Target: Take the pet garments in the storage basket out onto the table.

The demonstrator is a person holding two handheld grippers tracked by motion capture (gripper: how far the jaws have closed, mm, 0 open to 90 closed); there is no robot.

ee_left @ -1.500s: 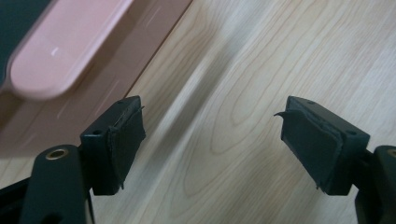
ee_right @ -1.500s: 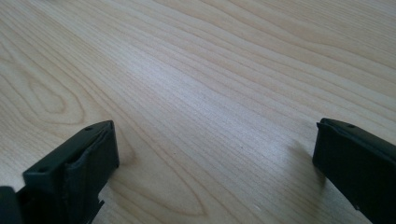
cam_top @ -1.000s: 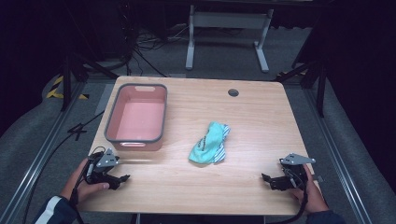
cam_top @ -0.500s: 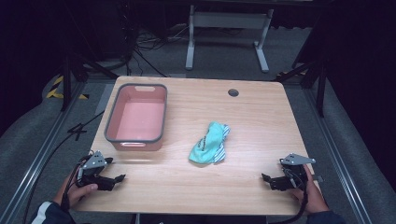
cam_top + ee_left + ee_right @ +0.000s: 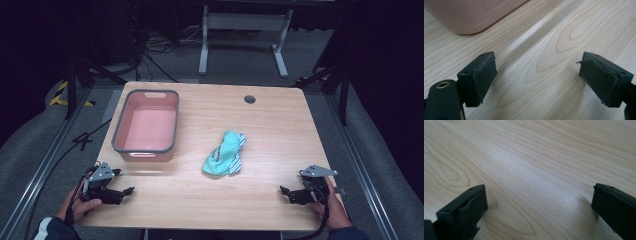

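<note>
- Teal cloth (image 5: 224, 154) is bunched up mid-table, around 4 o'clock from the pink bin (image 5: 146, 125), well apart from both grippers.
- Left gripper (image 5: 122, 191) sits low at the table's (image 5: 280, 125) 7 o'clock corner, jaws spread wide, holding nothing, bin's corner (image 5: 471, 15) just ahead.
- Nothing's blocking the cloth, just bare wood around it.
- Right gripper (image 5: 286, 191) at 5 o'clock, jaws wide open too, empty.
- Small dark hole (image 5: 250, 99) up around 1 o'clock.

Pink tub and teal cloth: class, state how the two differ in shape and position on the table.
The pink tub is a rigid, grey-rimmed rectangle standing open and empty at the table's far left; the teal cloth is soft, crumpled and lies flat near the middle. Both rest on the table, untouched by either gripper.
</note>
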